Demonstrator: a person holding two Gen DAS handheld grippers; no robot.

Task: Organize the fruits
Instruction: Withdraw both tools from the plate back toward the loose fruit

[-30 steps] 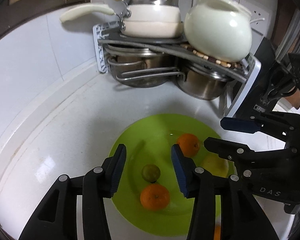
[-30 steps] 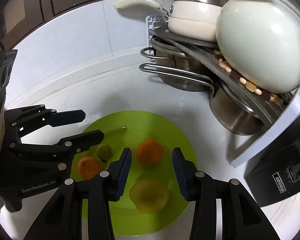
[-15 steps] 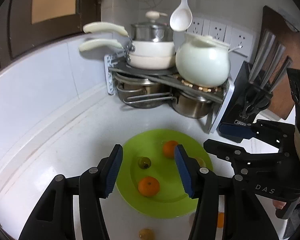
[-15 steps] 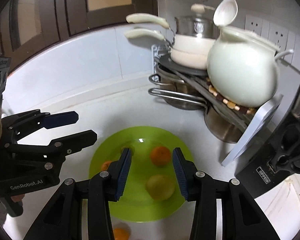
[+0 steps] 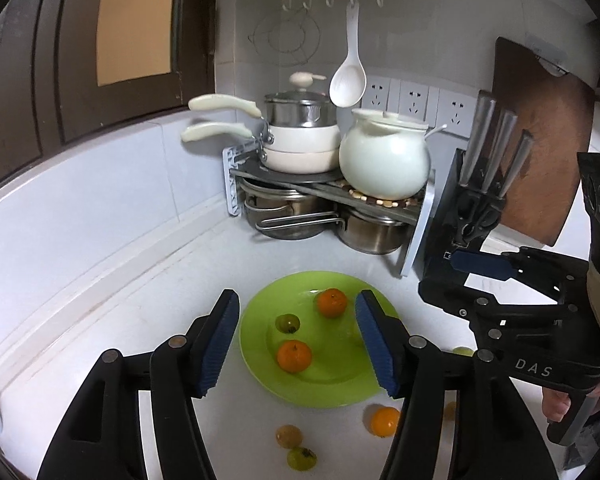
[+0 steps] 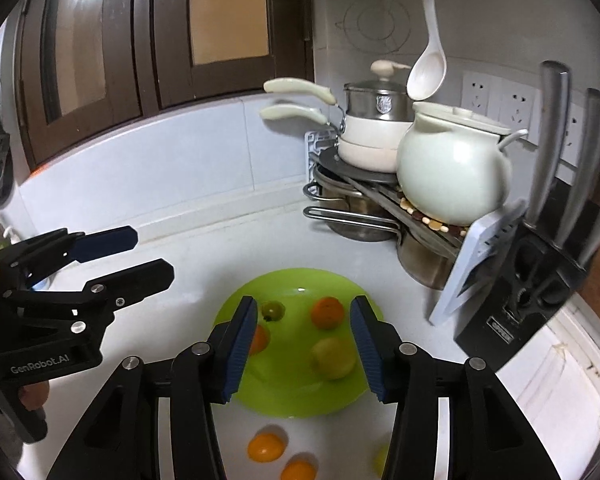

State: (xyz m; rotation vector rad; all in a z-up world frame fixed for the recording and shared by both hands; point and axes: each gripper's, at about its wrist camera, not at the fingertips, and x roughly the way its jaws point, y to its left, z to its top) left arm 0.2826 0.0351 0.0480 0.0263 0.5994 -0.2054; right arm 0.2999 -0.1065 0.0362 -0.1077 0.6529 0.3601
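A green plate [image 5: 332, 380] [image 6: 292, 392] lies on the white counter. It carries two oranges [image 5: 331, 302] [image 5: 294, 356], a small green fruit [image 5: 287, 323] [image 6: 273, 310] and a yellow fruit [image 6: 333, 358]. Several loose fruits lie in front of the plate, among them an orange [image 5: 385, 421] [image 6: 265, 447] and a green one [image 5: 301, 458]. My left gripper [image 5: 296, 295] [image 6: 154, 254] hovers above and short of the plate, its jaws opening with nothing between them. My right gripper [image 6: 304, 301] [image 5: 438, 274] hangs beside it, its jaws opening too and empty.
A corner rack [image 5: 328, 188] holds steel pots, cream pans and a round white pot [image 5: 384, 160]. A black knife block [image 5: 472, 216] and a wooden board [image 5: 540, 152] stand at the right. A white spoon [image 5: 349, 80] hangs above. The tiled wall runs along the left.
Both grippers have drawn back and up from the plate, and their jaws stand wider. The loose fruits in front of the plate have come into view.
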